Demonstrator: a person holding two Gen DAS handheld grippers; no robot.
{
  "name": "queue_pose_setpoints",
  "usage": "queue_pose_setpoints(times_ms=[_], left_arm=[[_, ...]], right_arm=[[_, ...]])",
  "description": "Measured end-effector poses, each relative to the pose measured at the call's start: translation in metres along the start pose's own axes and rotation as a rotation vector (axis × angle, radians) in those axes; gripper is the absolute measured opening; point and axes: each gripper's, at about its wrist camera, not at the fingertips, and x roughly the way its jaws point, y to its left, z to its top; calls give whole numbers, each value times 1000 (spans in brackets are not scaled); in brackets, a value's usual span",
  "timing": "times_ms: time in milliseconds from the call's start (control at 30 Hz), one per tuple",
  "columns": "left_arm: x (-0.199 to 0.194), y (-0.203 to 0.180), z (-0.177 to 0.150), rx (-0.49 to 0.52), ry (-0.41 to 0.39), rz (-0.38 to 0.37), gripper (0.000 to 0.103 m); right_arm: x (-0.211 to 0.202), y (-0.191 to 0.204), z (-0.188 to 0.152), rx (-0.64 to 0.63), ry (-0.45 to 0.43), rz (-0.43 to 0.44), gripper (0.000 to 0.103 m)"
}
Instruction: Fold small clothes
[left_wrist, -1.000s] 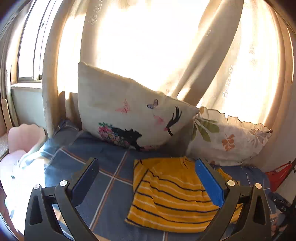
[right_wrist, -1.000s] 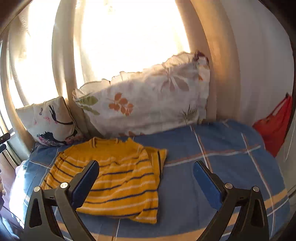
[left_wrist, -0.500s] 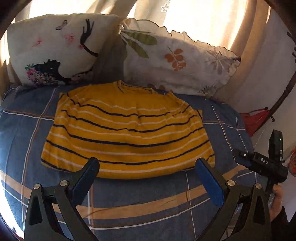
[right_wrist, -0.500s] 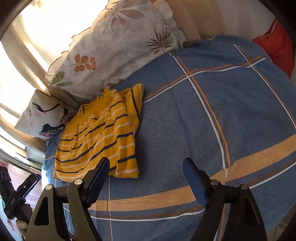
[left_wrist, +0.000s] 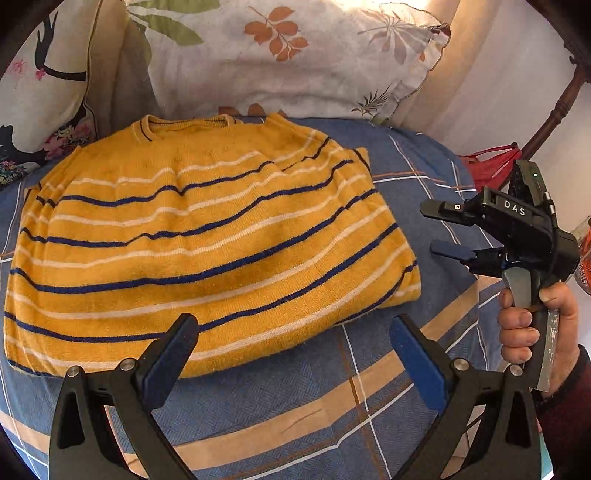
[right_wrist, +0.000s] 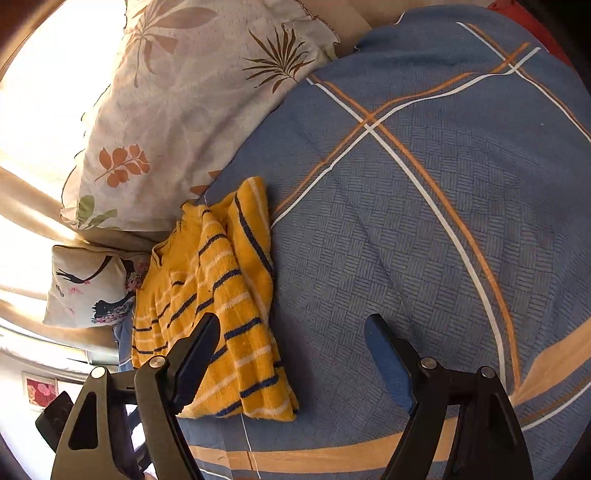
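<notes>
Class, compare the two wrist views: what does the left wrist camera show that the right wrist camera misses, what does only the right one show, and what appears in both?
Only the left wrist view shows the right gripper from outside, held by a hand, and the whole striped sweater front. Only the right wrist view shows a framed picture low on the left. Both show the yellow striped sweater on the blue plaid bedspread, the leaf-print pillow and open jaws.

A: What is the yellow striped sweater made of?
B: Fuzzy knitted cloth, soft and matt.
A: And the bed cover?
B: Blue woven cloth with a raised basket-weave texture. The leaf-print pillow is thin smooth cotton; the left hand-held gripper is matt black plastic.
</notes>
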Motion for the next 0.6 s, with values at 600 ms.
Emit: queue_pose_setpoints(times_ms=[600], left_arm=[[50,-74,6,-175,134,236,103]], right_arm=[[73,29,79,-318,256,127,85]])
